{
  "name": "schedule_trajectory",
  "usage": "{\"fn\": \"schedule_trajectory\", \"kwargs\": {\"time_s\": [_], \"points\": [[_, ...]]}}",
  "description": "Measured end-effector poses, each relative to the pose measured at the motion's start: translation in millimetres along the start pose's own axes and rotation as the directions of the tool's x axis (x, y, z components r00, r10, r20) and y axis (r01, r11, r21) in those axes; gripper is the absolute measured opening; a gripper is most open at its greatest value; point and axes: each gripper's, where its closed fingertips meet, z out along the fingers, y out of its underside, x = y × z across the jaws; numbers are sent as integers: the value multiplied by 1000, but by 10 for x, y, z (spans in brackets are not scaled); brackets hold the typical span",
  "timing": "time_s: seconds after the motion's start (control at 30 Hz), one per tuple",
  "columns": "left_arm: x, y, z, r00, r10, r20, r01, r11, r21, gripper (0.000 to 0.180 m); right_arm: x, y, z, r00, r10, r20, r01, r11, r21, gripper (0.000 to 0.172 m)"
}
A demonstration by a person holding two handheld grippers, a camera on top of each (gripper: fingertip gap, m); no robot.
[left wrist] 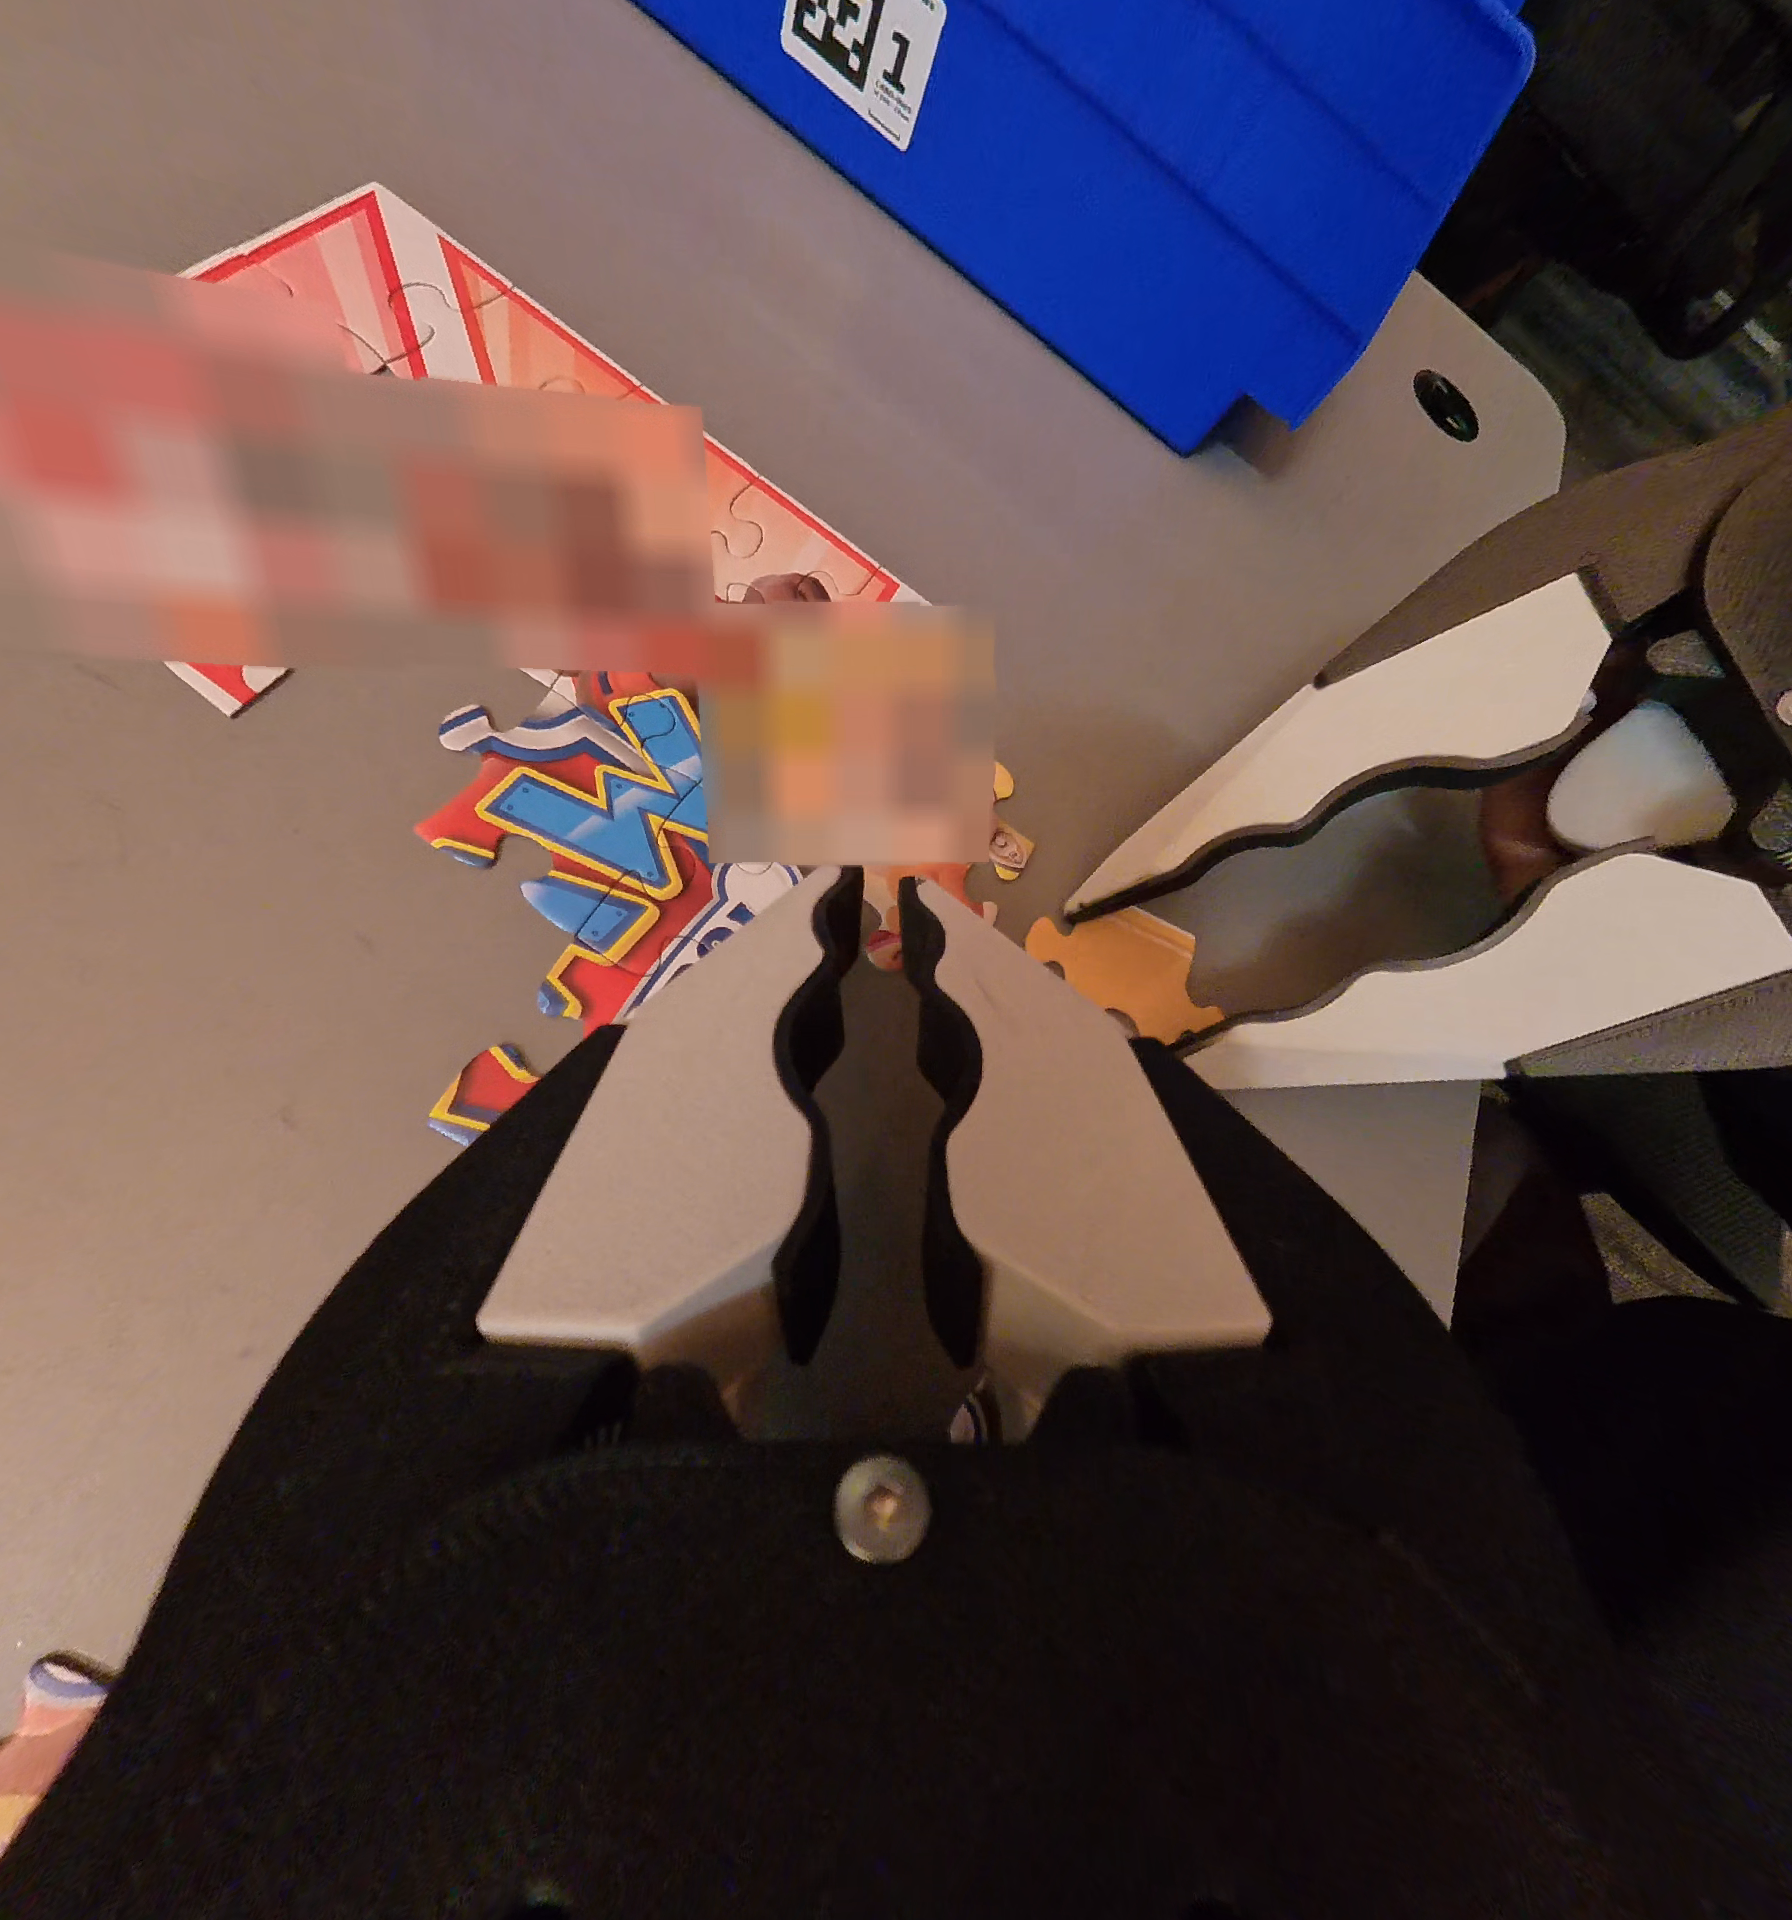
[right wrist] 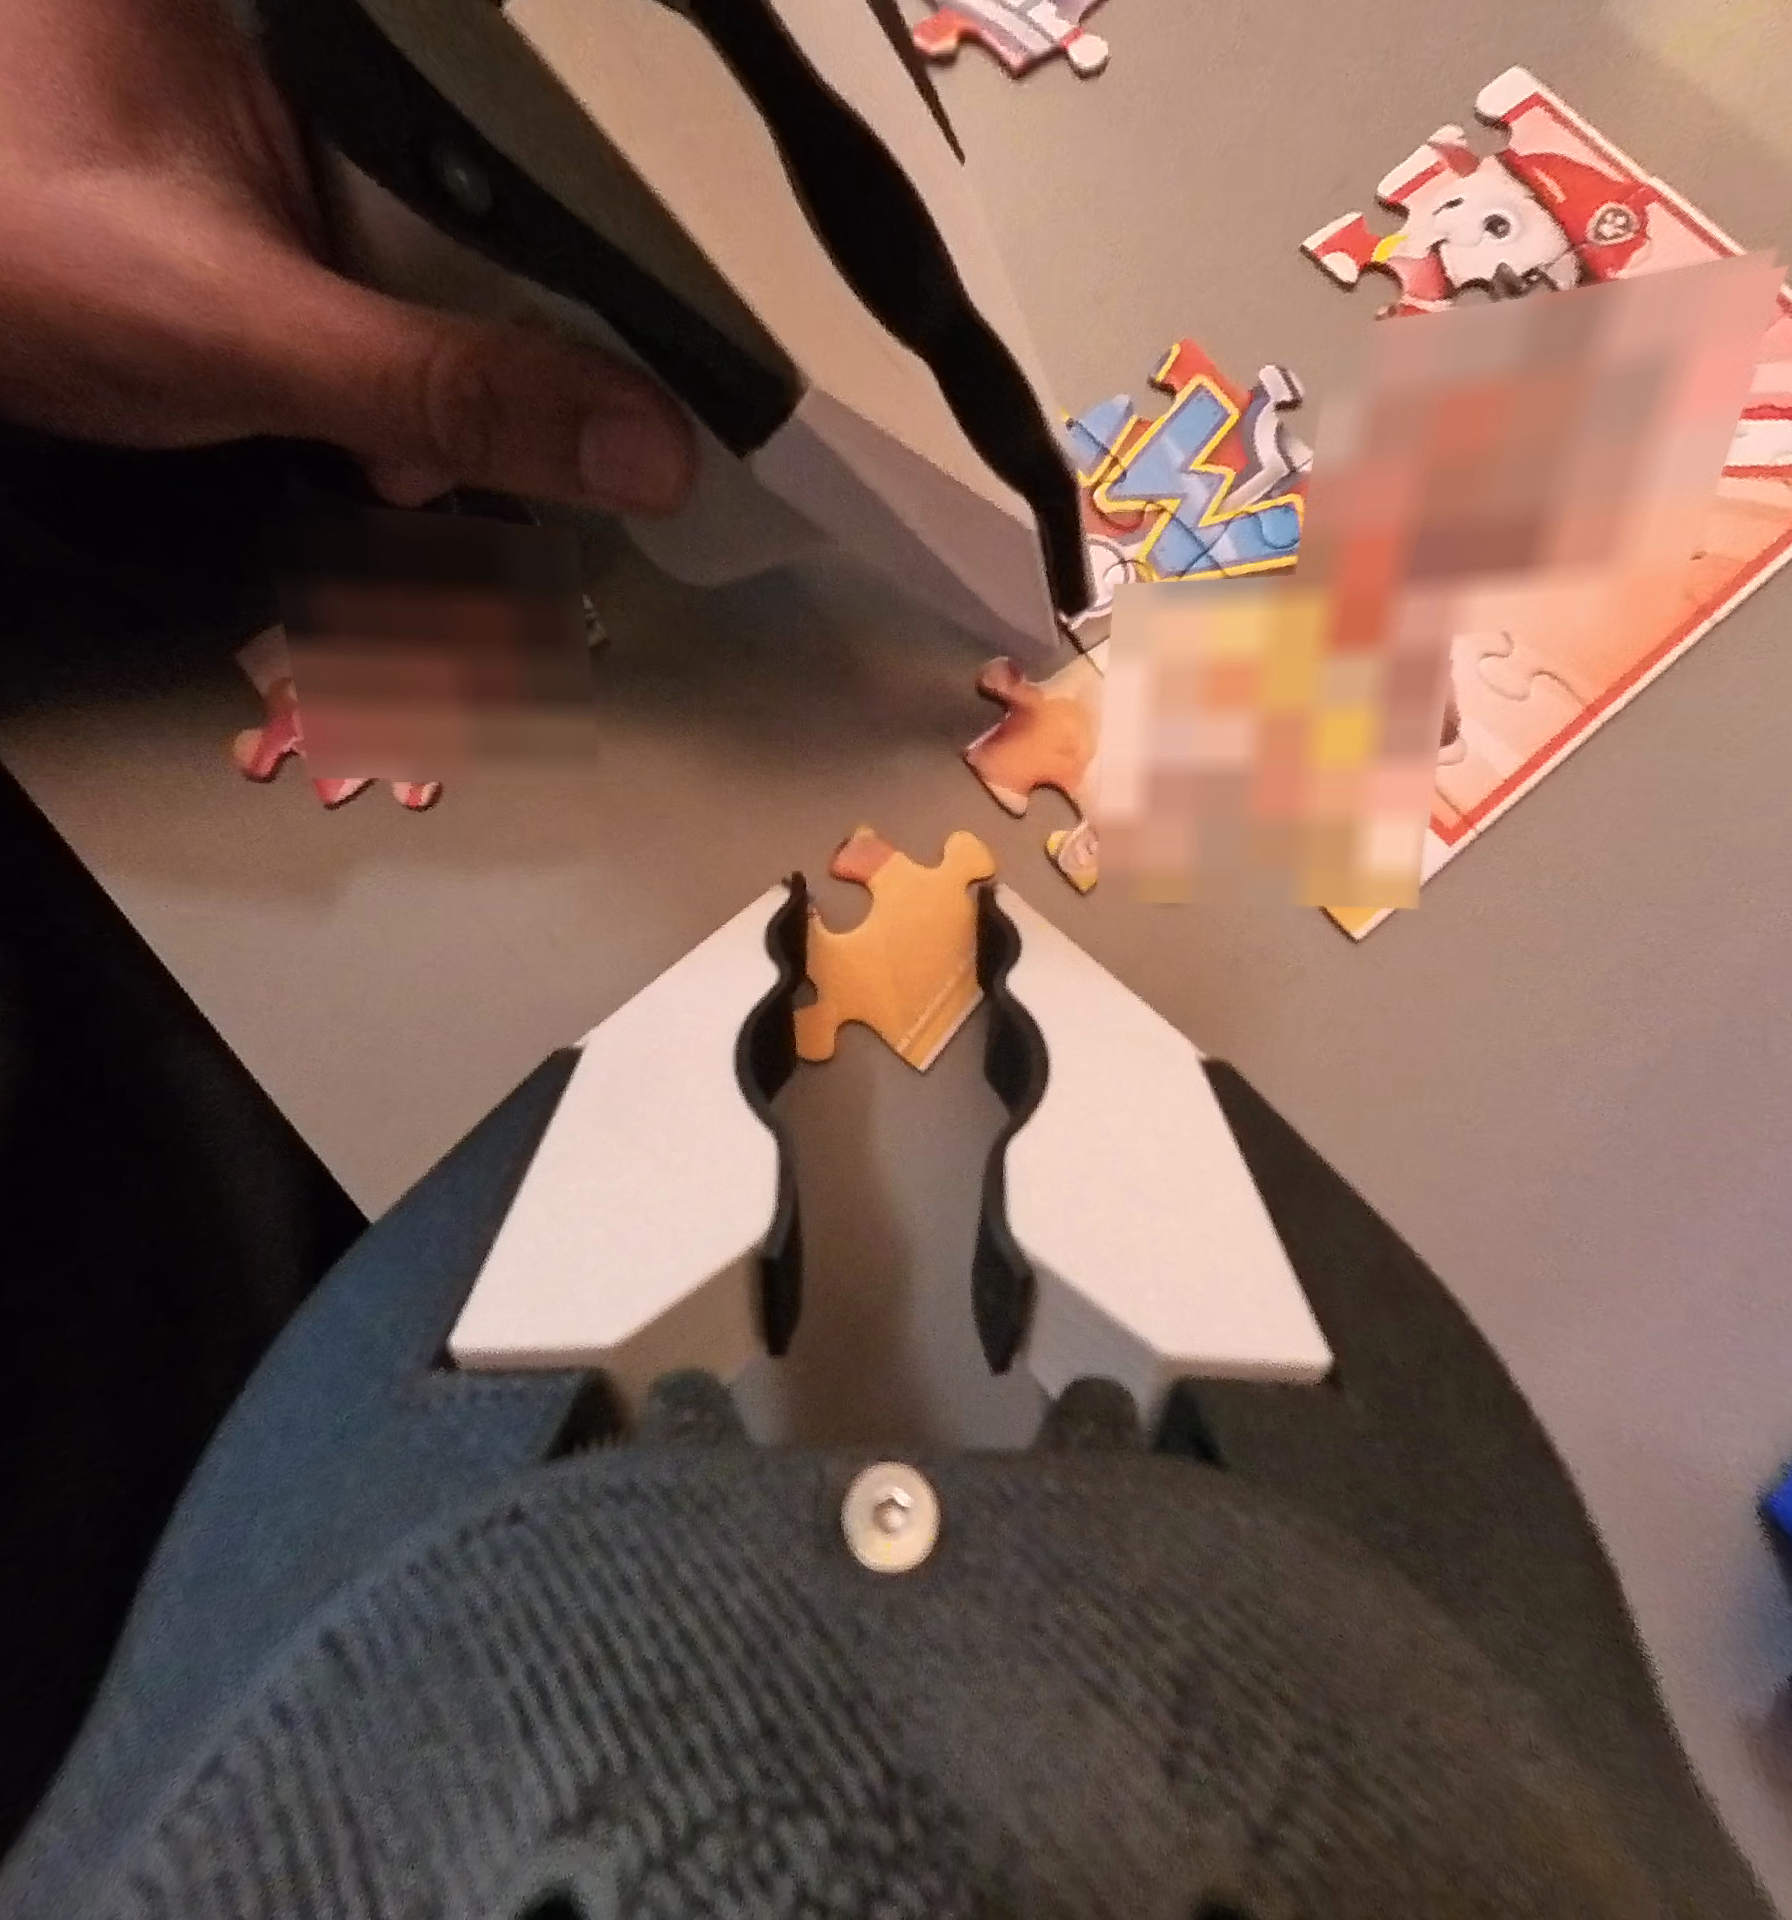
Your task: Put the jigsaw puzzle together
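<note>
Two grippers work over a grey table (left wrist: pixel 196 1039): the right gripper (right wrist: pixel 897 914) pinches an orange puzzle piece (right wrist: pixel 897 966) edgewise, both pads against it, near the joined puzzle (right wrist: pixel 1183 488). The left gripper (left wrist: pixel 879 894) has its fingers nearly together with a slim gap, tips down at the puzzle's edge; whether they grip anything is hard to tell. Mosaic patches hide much of the puzzle, a blue bin (left wrist: pixel 1183 208) is cut off at the far edge, and a hand (right wrist: pixel 248 312) shows at left.
</note>
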Motion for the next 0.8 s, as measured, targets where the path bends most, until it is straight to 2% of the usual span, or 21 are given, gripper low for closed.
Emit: {"fn": "schedule_trajectory", "kwargs": {"time_s": [0.27, 0.33, 0.43, 0.53, 0.8], "points": [[10, 2, -8, 1000, 0, -3, 0, 1000, 4, 4, -17, -8, 7, 1000, 6, 9, -6, 1000, -25, 29], [11, 2, -8, 1000, 1, -3, -1, 1000, 4, 4, -41, -10, 12, 1000, 15, 24, -14, 1000, -27, 18], [14, 13, 0, 1000, 7, 1, -7, 1000, -5, 5, -54, -20, 20, 999, 17, 30, -16, 999, -36, 19], [15, 21, 7, 1000, 16, 8, -15, 1000, -13, 5, -41, -26, 28, 1000, 2, 13, -1, 999, -50, 27], [14, 20, 6, 1000, 15, 9, -15, 1000, -11, 5, -64, -43, 49, 1000, -29, -8, 28, 999, -42, 16]]}}
